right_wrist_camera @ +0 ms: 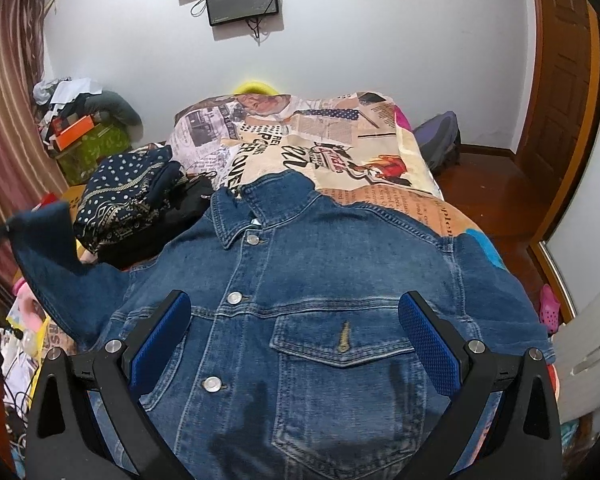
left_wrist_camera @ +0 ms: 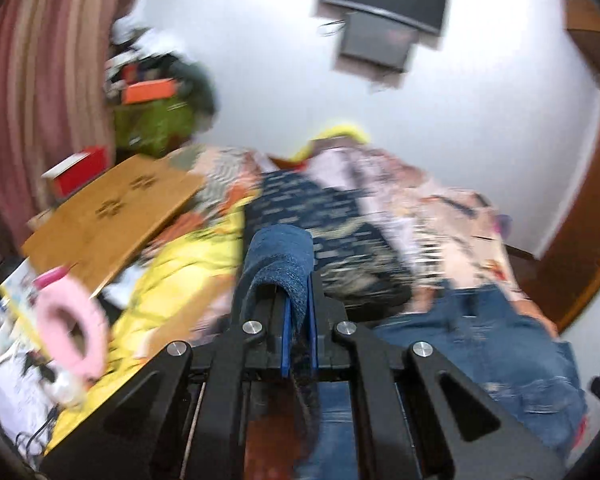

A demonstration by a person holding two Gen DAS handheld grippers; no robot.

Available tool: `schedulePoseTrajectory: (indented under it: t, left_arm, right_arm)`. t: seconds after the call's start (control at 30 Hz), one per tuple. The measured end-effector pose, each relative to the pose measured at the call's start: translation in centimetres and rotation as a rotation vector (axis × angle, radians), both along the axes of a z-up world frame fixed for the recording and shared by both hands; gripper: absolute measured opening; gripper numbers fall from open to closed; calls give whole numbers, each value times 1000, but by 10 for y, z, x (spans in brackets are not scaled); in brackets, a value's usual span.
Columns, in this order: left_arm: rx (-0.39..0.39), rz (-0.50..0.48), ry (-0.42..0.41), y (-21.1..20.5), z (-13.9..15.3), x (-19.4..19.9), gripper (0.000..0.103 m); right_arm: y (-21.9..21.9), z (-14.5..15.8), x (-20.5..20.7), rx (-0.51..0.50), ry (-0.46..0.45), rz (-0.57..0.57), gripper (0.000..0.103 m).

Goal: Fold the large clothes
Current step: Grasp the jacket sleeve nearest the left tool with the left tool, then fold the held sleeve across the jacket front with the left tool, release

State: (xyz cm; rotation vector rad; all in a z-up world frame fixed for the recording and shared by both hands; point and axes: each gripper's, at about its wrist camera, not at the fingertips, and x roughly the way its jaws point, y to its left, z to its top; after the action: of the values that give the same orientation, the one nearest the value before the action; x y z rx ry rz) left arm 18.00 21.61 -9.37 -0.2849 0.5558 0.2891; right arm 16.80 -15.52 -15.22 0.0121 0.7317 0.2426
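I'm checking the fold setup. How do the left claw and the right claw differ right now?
The left claw is shut on the denim jacket's sleeve, a fold of cloth pinched between its blue pads; the right claw is open and holds nothing. The left claw has the sleeve lifted off the bed; the right claw hangs over the jacket's front, which lies flat. Both have black fingers with blue pads.

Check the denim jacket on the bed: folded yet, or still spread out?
Mostly spread: the denim jacket lies front up, buttoned, on the bed. Only one sleeve is lifted, pinched in the left tongs.
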Motion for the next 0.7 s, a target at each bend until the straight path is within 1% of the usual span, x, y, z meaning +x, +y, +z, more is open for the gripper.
schedulePoseTrajectory:
  t: [0.1, 0.23, 0.3, 0.4, 0.5, 0.6, 0.7]
  left_arm:
    - [18, -116, -20, -48, 10, 14, 6]
    - [12, -249, 16, -103, 2, 33, 6]
    - [-4, -311, 55, -126, -10, 42, 6]
    - [-30, -416, 152, -161, -38, 56, 6]
    - [-40, -509, 237, -195, -64, 61, 6]
    - [-5, -570, 306, -223, -85, 61, 6]
    - [-13, -606, 362, -237, -100, 56, 6]
  right_arm:
    - [-7, 1, 0, -2, -12, 5, 103]
    - [-14, 2, -1, -5, -25, 16, 103]
    - [-17, 2, -2, -9, -27, 22, 103]
    - [-20, 1, -2, -21, -28, 31, 103]
    - [-23, -2, -3, -34, -23, 36, 103]
    - [-25, -7, -4, -43, -11, 35, 103]
    - [-27, -9, -5, -47, -2, 33, 103]
